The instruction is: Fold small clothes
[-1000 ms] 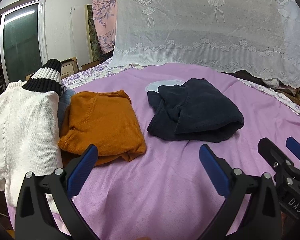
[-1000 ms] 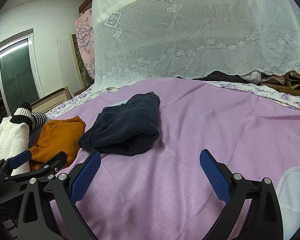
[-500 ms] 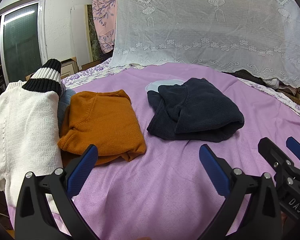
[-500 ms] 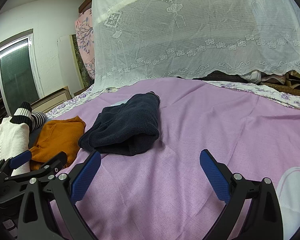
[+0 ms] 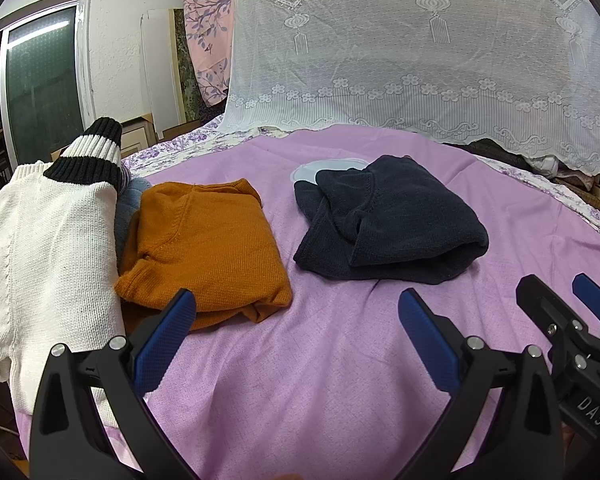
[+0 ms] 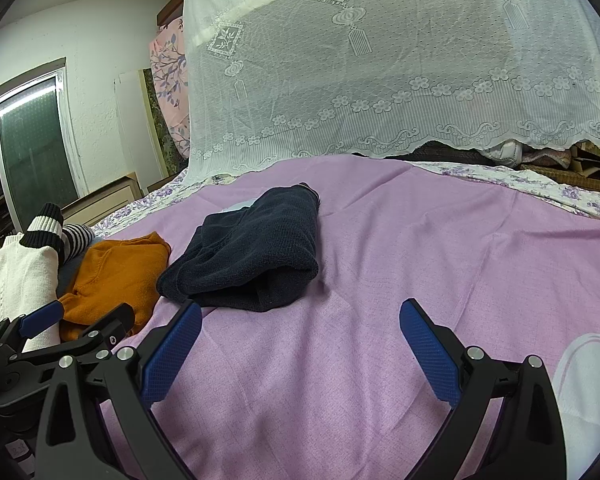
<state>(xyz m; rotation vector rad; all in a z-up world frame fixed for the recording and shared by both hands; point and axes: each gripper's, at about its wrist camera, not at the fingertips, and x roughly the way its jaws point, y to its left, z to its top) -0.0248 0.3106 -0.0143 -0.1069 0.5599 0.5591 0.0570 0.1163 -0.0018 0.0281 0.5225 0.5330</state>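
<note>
A wide bed covered by a lilac-pink sheet (image 5: 340,380) fills most of the room in front of me, and a white lace curtain (image 5: 420,60) with flower and lantern patterns hangs across its far side. On the wall to the left is a tall window with green frosted glass (image 5: 40,80), and a pink floral cloth (image 5: 208,32) hangs beside the lace. Several small garments lie on the sheet. At the left edge of the bed is a white knitted sweater (image 5: 40,260) with a black-and-white striped cuff sticking up; it is bunched rather than flat. Touching it on the right is a folded orange knit top (image 5: 208,256), with a bit of grey-blue fabric (image 5: 128,208) tucked between the two. Near the middle of the bed, apart from the orange top, lies a dark navy knit garment (image 5: 388,216), folded into a thick bundle (a pale patch printed on the sheet peeks out behind it). Closest to me, two black hand-held grippers with blue finger pads hover low over bare sheet. The left gripper (image 5: 296,320) has its fingers spread wide and grips nothing; its tips point at the gap between the orange and navy pieces. The right gripper (image 6: 300,328) sits just beside it on the right, its fingers likewise spread wide and empty, just short of the navy bundle.
</note>
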